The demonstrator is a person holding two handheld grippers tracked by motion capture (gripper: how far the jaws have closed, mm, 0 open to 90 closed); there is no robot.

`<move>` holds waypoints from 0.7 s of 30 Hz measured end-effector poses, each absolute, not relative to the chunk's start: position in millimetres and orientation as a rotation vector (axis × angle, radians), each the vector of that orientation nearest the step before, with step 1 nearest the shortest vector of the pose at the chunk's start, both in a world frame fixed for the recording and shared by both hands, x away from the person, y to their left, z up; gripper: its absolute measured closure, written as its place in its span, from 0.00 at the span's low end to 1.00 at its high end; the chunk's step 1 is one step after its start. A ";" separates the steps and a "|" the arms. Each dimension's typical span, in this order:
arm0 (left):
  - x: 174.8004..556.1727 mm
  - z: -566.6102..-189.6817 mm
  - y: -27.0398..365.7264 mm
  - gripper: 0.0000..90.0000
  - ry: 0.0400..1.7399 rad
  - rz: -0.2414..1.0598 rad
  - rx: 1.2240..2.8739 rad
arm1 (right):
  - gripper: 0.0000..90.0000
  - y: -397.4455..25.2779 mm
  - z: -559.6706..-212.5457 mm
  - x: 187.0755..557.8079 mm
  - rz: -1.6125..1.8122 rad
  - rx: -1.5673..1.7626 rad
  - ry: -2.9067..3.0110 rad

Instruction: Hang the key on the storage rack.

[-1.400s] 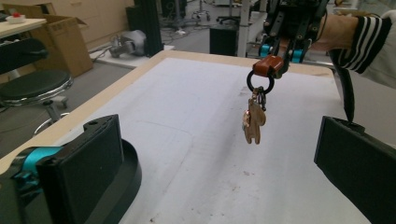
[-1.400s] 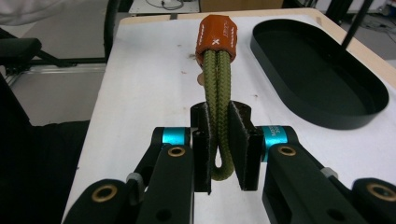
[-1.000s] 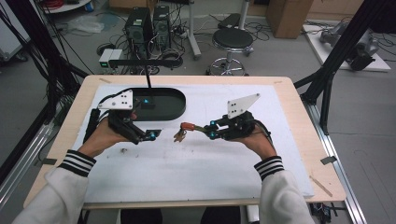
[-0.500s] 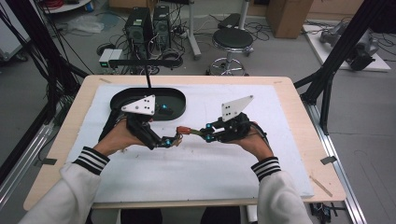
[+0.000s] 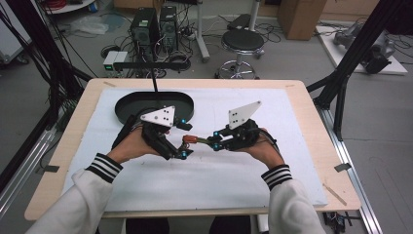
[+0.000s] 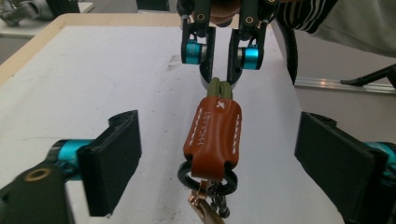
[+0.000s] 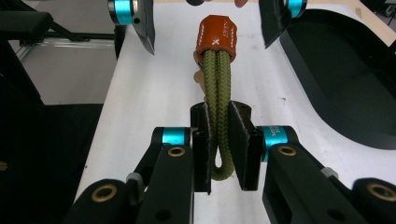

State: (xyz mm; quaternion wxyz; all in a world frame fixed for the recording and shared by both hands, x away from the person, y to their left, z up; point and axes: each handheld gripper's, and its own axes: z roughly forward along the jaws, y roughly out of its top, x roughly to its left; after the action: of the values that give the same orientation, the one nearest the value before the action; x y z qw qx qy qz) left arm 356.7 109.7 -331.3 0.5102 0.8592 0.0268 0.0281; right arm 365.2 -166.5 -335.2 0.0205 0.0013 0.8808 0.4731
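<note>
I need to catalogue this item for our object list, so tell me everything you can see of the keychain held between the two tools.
The keychain has a doubled olive-green braided cord loop, a brown leather sleeve with white stitching, an embossed mark and a small x, and a dark metal ring with a clip and a brass-coloured piece hanging from it. It stretches roughly level above the white mat. The right tool pinches the cord's loop end; the left tool is open around the leather end, not touching.
</note>
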 end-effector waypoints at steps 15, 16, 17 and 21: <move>356.3 -330.9 113.1 0.58 0.023 0.078 2.111 | 0.89 -159.7 -339.2 365.1 1.443 -0.017 2.764; 356.4 -331.2 113.2 0.61 0.020 0.075 2.118 | 0.89 -159.0 -339.6 364.9 1.445 -0.016 2.763; 356.4 -331.6 113.1 0.63 0.020 0.074 2.123 | 0.89 -158.6 -339.7 364.9 1.445 -0.019 2.764; 353.5 -331.0 112.6 0.77 -0.016 0.117 2.143 | 0.89 -158.2 -339.8 364.9 1.446 -0.022 2.764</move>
State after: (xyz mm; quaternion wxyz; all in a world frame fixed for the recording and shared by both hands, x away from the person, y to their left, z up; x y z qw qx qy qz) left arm 353.5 112.6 -331.0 0.4776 0.8773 -0.0066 0.0479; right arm 364.9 -158.2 -339.8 0.0109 -0.0070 0.8860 0.4634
